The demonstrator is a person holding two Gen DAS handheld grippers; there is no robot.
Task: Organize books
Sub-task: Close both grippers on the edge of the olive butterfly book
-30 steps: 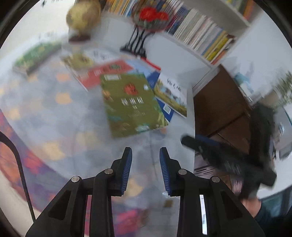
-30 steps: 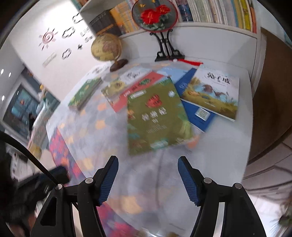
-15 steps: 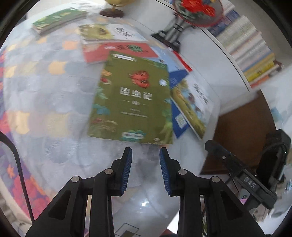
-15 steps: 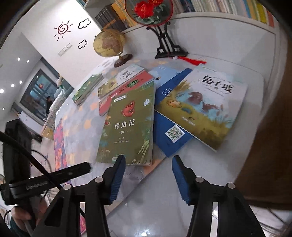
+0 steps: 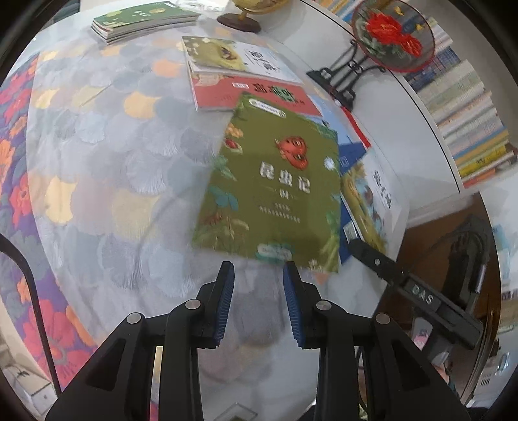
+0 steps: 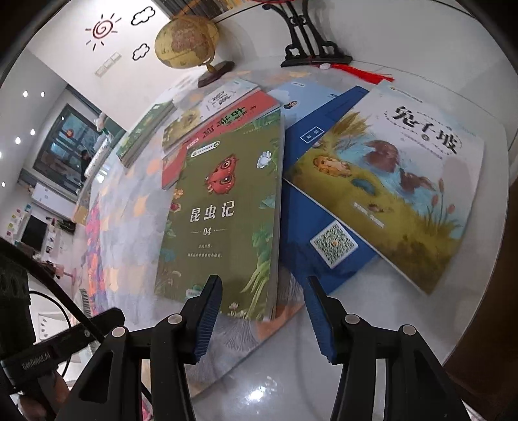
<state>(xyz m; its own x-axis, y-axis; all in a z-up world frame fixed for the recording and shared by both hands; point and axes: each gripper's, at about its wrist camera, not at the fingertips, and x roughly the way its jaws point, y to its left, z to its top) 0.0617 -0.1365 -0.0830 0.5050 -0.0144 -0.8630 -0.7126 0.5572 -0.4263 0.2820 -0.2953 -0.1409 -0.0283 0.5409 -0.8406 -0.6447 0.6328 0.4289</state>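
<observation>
A green book with a red insect on its cover (image 5: 272, 194) (image 6: 223, 210) lies on top of a spread of overlapping books on the table. My left gripper (image 5: 257, 275) hovers just short of its near edge, open, with only tablecloth between the fingers. My right gripper (image 6: 262, 291) is open at the book's near right corner, which shows in the gap between the fingers; the pads do not press on it. Under and beside the green book lie a blue book (image 6: 310, 207), a pond-picture book (image 6: 404, 168) and a red book (image 6: 233, 119).
A stack of green books (image 5: 139, 19) sits at the far left. A globe (image 6: 186, 42) and a fan stand (image 6: 310, 48) are at the back, before a shelf of books (image 5: 469, 107). The patterned tablecloth (image 5: 113, 155) covers the left; the table edge (image 6: 479, 291) drops off on the right.
Both grippers have come down and closer to the green book. The right gripper's jaws have narrowed. The left view has rolled, and the books now lie straight ahead of it.
</observation>
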